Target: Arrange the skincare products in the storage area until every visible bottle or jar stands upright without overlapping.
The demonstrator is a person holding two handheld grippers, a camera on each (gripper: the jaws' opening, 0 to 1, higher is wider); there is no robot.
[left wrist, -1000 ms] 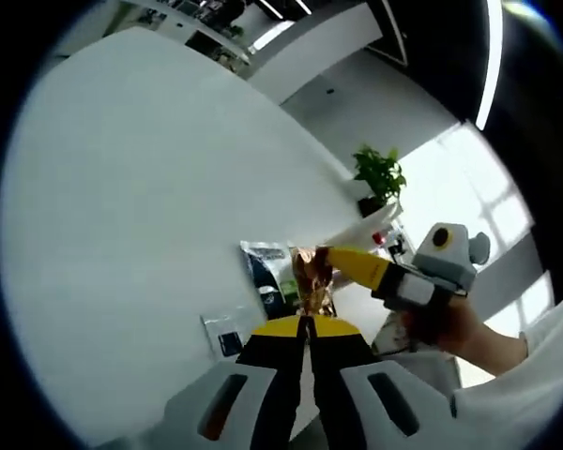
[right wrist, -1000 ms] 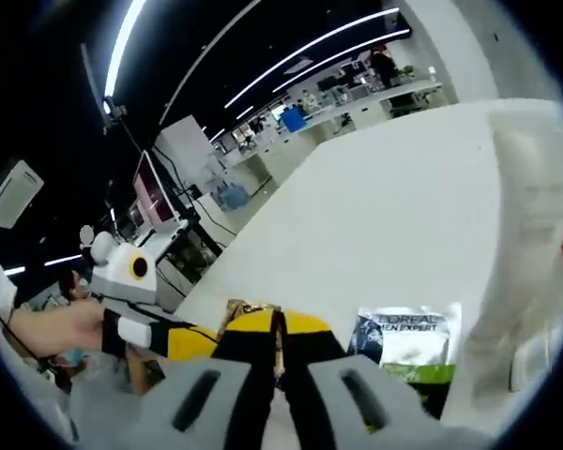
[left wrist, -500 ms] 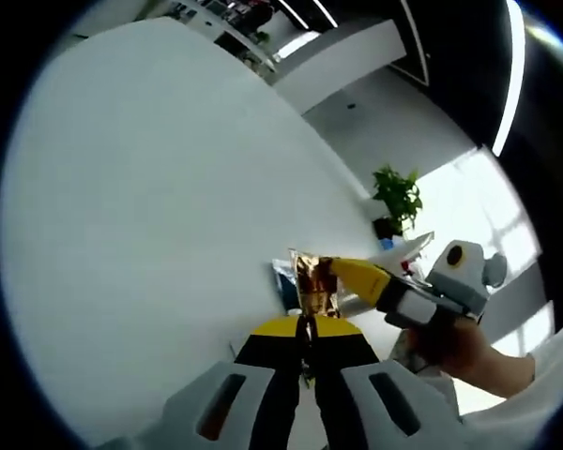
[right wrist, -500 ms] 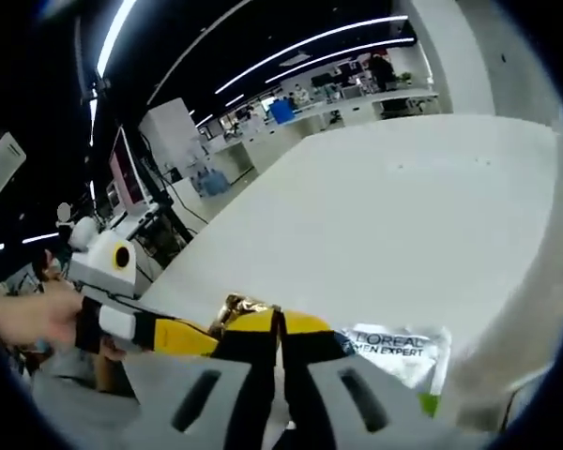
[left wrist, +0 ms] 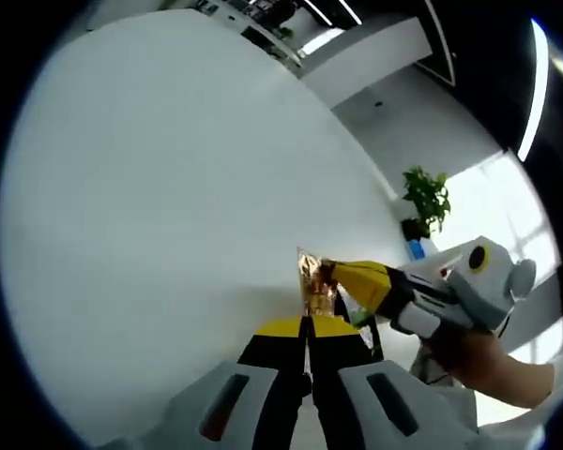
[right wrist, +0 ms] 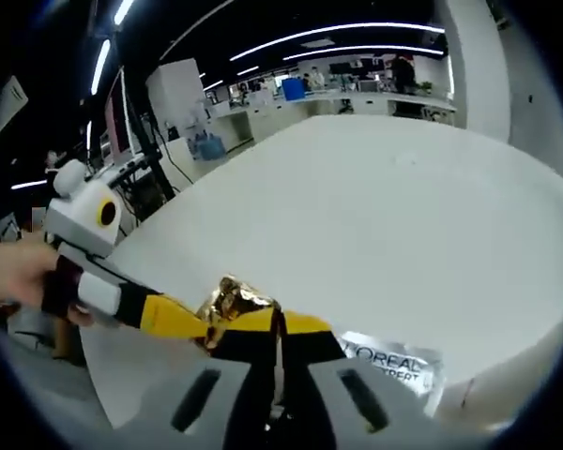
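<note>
A crinkled gold foil sachet [left wrist: 315, 284] sticks up from my left gripper [left wrist: 306, 325], whose yellow-tipped jaws are shut on its lower edge. My right gripper [left wrist: 330, 272] reaches in from the right and pinches the same sachet near its top. In the right gripper view the gold sachet [right wrist: 233, 300] sits just left of my right gripper [right wrist: 278, 322], shut on it, and the left gripper [right wrist: 209, 325] comes in from the left onto it. A silver L'Oreal sachet [right wrist: 390, 361] lies flat on the white table [right wrist: 375, 216] beside the jaws.
A person's hand [left wrist: 480, 358] holds the right gripper, another hand [right wrist: 9, 272] the left one. A potted plant [left wrist: 428, 193] stands past the table's far edge [left wrist: 357, 150]. Desks and monitors [right wrist: 183, 112] fill the room behind.
Both cameras have tilted, so the flat sachets on the table have slipped out of the left gripper view. Both grippers stay shut on the gold sachet, held together above the table.
</note>
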